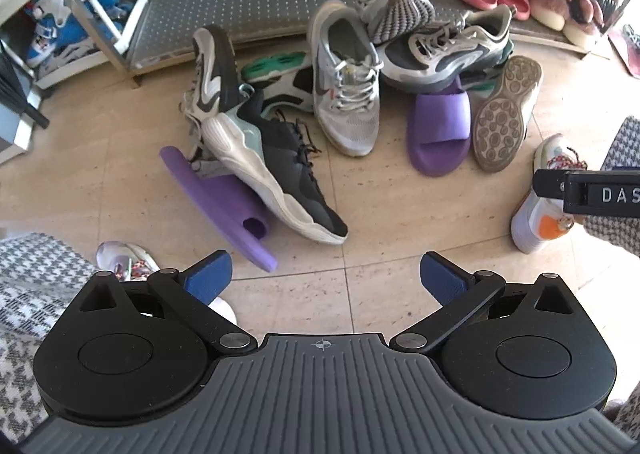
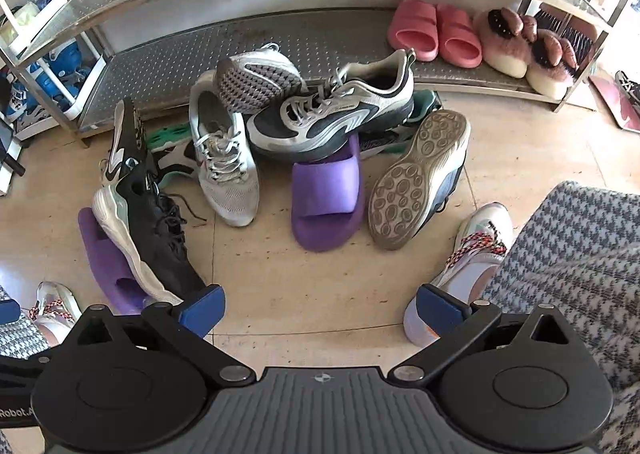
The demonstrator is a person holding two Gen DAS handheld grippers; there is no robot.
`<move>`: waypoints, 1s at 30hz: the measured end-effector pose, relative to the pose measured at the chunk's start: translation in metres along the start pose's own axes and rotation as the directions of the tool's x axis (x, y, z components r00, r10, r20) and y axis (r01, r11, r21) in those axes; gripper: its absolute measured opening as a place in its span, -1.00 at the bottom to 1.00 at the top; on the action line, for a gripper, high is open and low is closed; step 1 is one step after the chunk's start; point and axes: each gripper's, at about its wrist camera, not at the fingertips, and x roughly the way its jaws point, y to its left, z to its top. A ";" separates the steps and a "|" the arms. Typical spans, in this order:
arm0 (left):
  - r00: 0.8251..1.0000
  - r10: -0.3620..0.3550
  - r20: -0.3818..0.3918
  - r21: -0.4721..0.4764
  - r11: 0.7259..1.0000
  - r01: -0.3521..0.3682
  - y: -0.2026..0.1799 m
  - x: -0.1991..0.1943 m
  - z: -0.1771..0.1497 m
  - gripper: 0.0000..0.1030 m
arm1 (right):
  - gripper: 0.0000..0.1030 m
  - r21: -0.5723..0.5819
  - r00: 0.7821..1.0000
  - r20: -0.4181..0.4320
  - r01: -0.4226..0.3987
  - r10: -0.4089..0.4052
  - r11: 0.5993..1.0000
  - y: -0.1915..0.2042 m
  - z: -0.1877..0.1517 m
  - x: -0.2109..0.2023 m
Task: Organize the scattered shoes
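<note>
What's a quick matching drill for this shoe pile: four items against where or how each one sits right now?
Items:
1. pink slides
2. black sneaker
3. sole-up sneaker
4. grey mesh sneaker

States:
A. upside down on the floor, tread showing
B. upright on the floor, white laces showing
C. side by side on the rack's bottom shelf
D. lying across a purple slide

Pairs: 1-C, 2-D, 3-A, 4-B
</note>
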 end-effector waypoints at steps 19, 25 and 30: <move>0.998 -0.014 -0.062 -0.010 1.000 0.013 0.001 0.006 0.003 0.99 | 0.98 0.008 0.997 -0.071 -0.025 0.025 1.000 0.003 0.004 0.010; 0.998 -0.009 -0.062 -0.010 1.000 0.008 -0.002 0.008 0.001 0.99 | 0.98 0.005 0.996 -0.078 -0.032 0.032 0.999 0.004 0.004 0.012; 0.998 -0.011 -0.058 -0.010 1.000 0.010 -0.001 0.009 -0.002 0.99 | 0.98 0.002 0.996 -0.078 -0.035 0.035 0.999 0.004 0.005 0.012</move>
